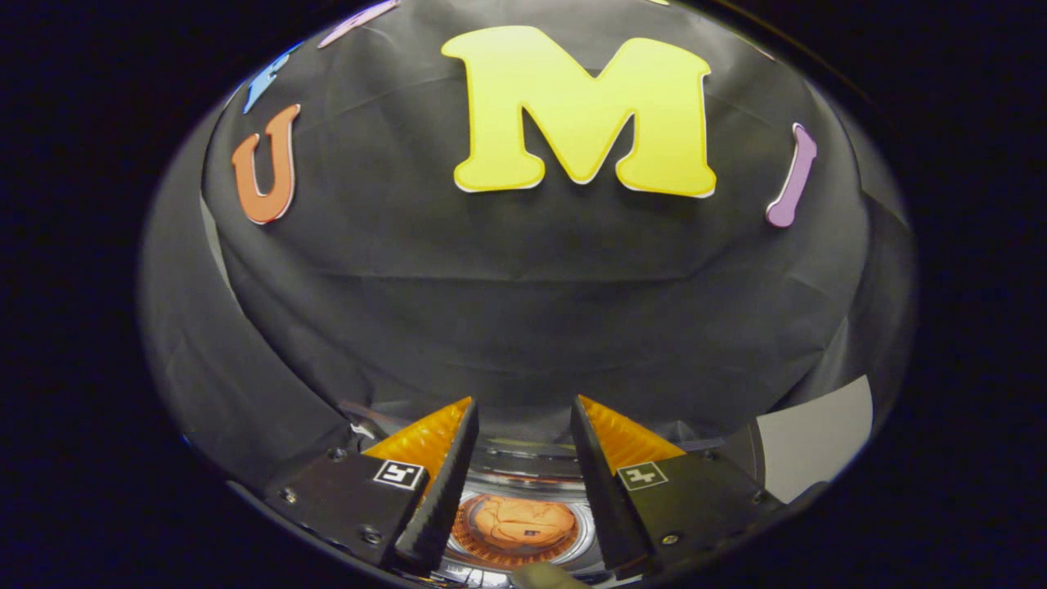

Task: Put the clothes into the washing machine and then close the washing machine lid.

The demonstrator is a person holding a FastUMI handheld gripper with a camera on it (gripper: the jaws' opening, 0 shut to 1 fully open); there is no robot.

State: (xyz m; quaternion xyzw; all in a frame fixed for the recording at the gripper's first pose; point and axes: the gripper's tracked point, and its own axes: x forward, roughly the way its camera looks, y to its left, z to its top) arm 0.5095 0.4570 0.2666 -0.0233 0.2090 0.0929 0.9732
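My gripper is open, its two fingers spread apart with nothing held between them. Below and between the fingers lies the washing machine's round opening, seen from above. An orange garment is bunched up inside the drum. The machine's shiny rim curves just beyond the drum, between the fingers. The lid itself cannot be made out. The fingers are above the opening and touch neither the clothes nor the machine.
The booth's black cloth wall rises straight ahead beyond the fingers. A pale grey panel shows to the right of the right finger. A small pale object sits at the near edge, below the drum.
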